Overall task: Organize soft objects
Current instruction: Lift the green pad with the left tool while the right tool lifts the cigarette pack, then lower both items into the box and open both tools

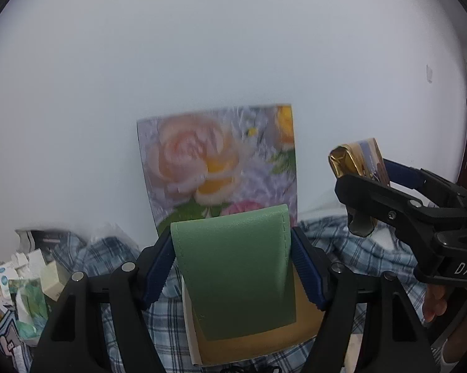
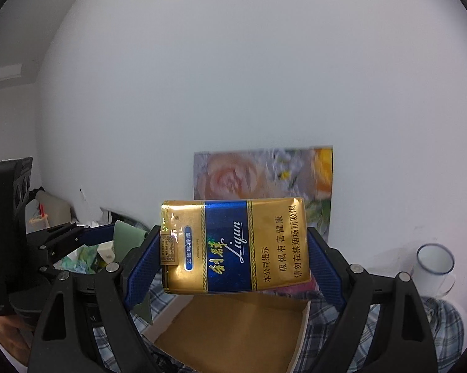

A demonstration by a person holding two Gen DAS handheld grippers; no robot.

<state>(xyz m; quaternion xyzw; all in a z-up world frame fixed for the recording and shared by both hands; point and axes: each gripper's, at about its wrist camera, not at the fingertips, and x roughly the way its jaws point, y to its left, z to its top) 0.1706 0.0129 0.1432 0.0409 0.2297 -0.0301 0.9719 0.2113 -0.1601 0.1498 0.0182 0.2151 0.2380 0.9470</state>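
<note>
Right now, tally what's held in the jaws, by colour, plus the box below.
Green: 1, the green pouch in the left gripper.
Gold and blue: 1, the cigarette pack in the right gripper.
Brown: 1, the open box below.
Total: 3

- Your left wrist camera looks forward along its fingers, tilted slightly down, at the floral picture [image 1: 217, 161] leaning on the white wall [image 1: 202, 46]; the green pouch [image 1: 236, 267] sits very close, filling the foreground below the picture.
- Your right wrist camera faces the same floral picture [image 2: 264, 174], from further right, with the gold cigarette pack [image 2: 233, 245] close before it.
- Both views share the picture, the wall, the plaid cloth [image 1: 357, 248] and the brown box [image 2: 233, 329] beneath it; each also catches the other gripper at its edge.
</note>
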